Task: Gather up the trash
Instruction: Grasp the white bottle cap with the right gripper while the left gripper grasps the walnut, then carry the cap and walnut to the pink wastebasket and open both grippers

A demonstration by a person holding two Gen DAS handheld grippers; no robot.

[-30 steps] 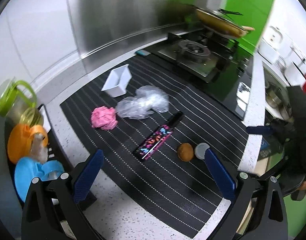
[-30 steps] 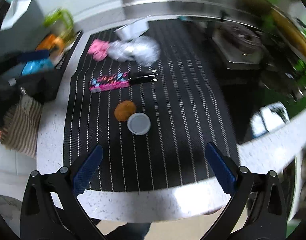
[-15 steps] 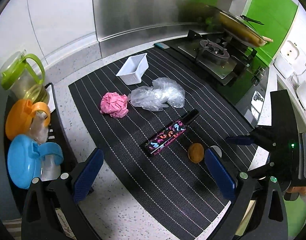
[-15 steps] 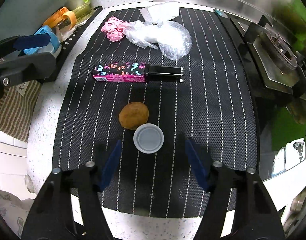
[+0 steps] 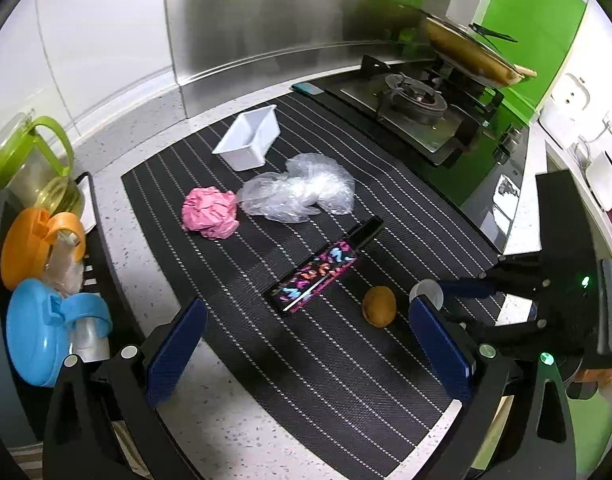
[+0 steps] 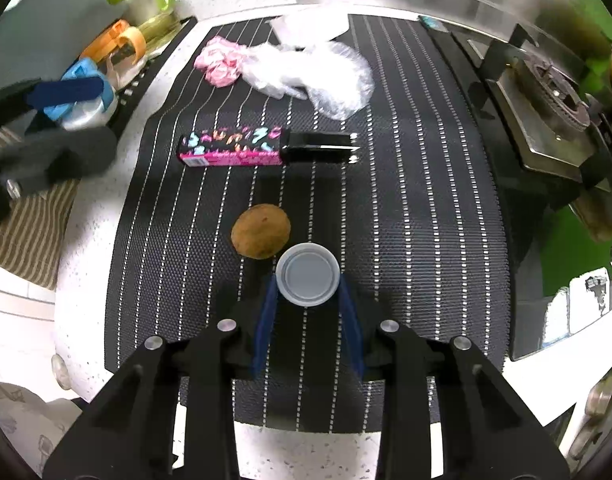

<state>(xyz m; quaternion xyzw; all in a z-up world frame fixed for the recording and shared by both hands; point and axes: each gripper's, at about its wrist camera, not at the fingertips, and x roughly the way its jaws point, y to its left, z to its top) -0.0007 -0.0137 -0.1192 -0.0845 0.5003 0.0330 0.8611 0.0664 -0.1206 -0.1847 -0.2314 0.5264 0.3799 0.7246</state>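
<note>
Fingers [image 6: 270, 308] closing around a small round translucent cup [image 6: 307, 274].

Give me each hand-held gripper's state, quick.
Left hand-held gripper: open, holding nothing.
Right hand-held gripper: jaws closing around the small plastic cup, pads at its sides.

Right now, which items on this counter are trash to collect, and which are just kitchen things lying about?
Trash:
small plastic cup, between the closing right gripper
brown round lump
colourful box
clear plastic bag
pink crumpled paper

Bystanders:
white tray, possibly the bin
pitchers
stove
</note>
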